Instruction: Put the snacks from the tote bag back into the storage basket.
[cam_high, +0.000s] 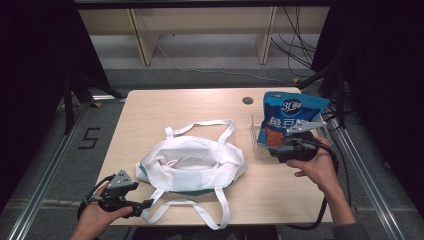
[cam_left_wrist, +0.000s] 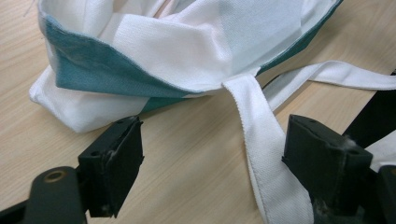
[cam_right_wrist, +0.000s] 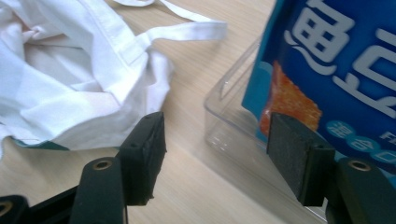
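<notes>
close by, right gripper (cam_right_wrist: 215, 154) gaping at blue snack bag (cam_right_wrist: 327, 60) in clear box (cam_right_wrist: 229, 126), left gripper (cam_left_wrist: 212, 158) wide over strap (cam_left_wrist: 261, 140)

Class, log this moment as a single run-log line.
left tongs: open, astride tote bag strap | right tongs: open, at clear bin holding blue snack bag

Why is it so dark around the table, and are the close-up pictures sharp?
High view: light falls on the table, surroundings near black. Left gripper view: bag sharp, the near strap soft. Right gripper view: snack packet slightly blurred, glare on the clear box.
</notes>
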